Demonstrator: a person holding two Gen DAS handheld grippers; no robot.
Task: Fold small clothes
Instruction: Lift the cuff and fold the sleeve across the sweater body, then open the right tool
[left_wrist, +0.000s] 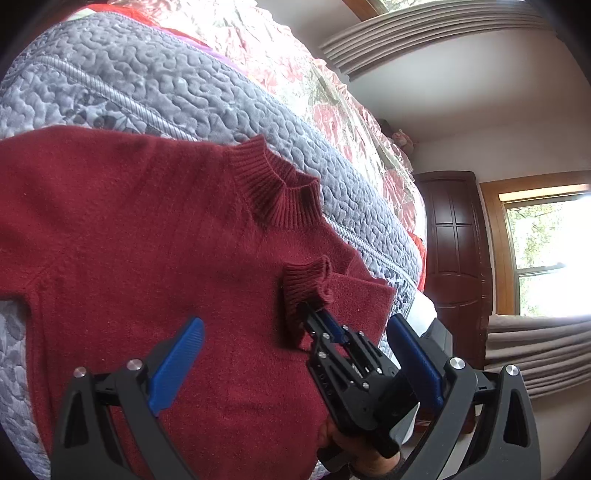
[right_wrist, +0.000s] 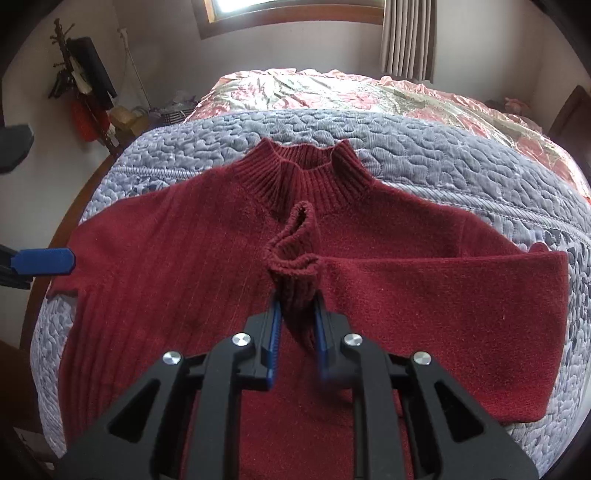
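A dark red knitted sweater (right_wrist: 177, 258) lies flat, front up, on a grey quilted bedspread (right_wrist: 443, 155). Its ribbed collar (right_wrist: 310, 170) points away from me. One sleeve (right_wrist: 443, 291) is folded across the chest. My right gripper (right_wrist: 297, 325) is shut on that sleeve's ribbed cuff (right_wrist: 295, 284), holding it just above the chest. In the left wrist view the cuff (left_wrist: 306, 284) is pinched in the right gripper (left_wrist: 314, 314). My left gripper (left_wrist: 295, 323) stands wide open over the sweater's body with nothing in it. One of its blue fingertips (right_wrist: 44, 262) shows beside the other sleeve.
A pink floral quilt (right_wrist: 332, 88) covers the far half of the bed. A coat rack (right_wrist: 81, 85) with bags stands by the left wall. There is a dark wooden door (left_wrist: 454, 258) and a window (left_wrist: 546, 251) to the right. A hand (left_wrist: 354, 443) holds the right gripper.
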